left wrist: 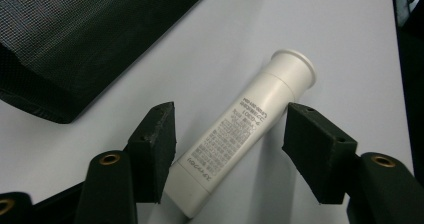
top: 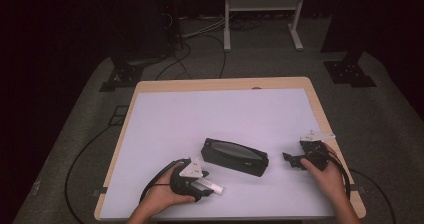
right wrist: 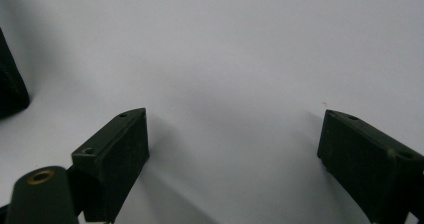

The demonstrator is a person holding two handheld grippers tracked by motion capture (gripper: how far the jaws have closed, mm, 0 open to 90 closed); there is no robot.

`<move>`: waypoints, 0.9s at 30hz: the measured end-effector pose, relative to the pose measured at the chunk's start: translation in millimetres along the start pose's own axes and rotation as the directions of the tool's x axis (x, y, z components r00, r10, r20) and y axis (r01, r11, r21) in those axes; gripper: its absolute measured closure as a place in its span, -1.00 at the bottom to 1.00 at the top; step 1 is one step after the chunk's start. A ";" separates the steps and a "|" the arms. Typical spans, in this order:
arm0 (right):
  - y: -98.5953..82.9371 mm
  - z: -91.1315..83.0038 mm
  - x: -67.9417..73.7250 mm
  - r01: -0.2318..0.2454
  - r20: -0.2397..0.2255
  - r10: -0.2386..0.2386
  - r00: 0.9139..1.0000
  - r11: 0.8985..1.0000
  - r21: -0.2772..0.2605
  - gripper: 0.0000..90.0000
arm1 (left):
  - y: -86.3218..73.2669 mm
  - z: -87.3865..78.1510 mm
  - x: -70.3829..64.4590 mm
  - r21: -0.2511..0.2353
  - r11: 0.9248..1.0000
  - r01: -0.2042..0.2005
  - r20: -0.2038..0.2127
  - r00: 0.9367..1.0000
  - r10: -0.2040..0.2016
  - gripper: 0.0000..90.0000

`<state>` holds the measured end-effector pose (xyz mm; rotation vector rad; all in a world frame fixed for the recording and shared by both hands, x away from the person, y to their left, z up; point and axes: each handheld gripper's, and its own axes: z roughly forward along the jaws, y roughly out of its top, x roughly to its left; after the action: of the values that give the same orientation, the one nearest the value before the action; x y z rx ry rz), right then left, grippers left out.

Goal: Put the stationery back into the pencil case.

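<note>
Here both open claws flank a black pouch [top: 235,157]; the left claw [left wrist: 230,134] straddles a white tube [left wrist: 245,129].

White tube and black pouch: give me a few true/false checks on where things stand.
1. The white tube lies between the left gripper jaws, which are open. True.
2. The left gripper is clamped on the black pouch. False: the pouch lies on the table, apart from that gripper.
3. The right gripper is open with nothing between its jaws. True.
4. The tube stands upright on its cap. False: it lies on its side on the white surface.
5. The pouch lies between the two grippers in the high view. True.
</note>
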<state>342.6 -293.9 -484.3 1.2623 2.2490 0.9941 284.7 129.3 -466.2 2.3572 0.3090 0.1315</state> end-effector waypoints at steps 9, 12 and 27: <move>0.0 0.0 0.0 0.000 0.000 0.000 1.000 1.000 0.000 -0.74 | 9.1 0.3 1.4 0.028 0.999 -0.016 -0.003 1.000 0.017 0.01; 0.0 0.0 0.0 -0.001 0.000 0.001 1.000 1.000 0.000 -0.74 | 13.3 1.2 2.1 0.039 0.999 -0.026 0.003 1.000 0.026 0.05; 0.0 0.1 -0.2 -0.002 -0.001 0.002 1.000 1.000 0.000 -0.74 | 30.2 5.7 2.5 0.166 0.982 -0.093 0.030 0.996 0.089 0.24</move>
<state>342.7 -294.0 -484.3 1.2646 2.2494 0.9957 293.7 105.2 -449.3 2.5385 0.2082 0.1275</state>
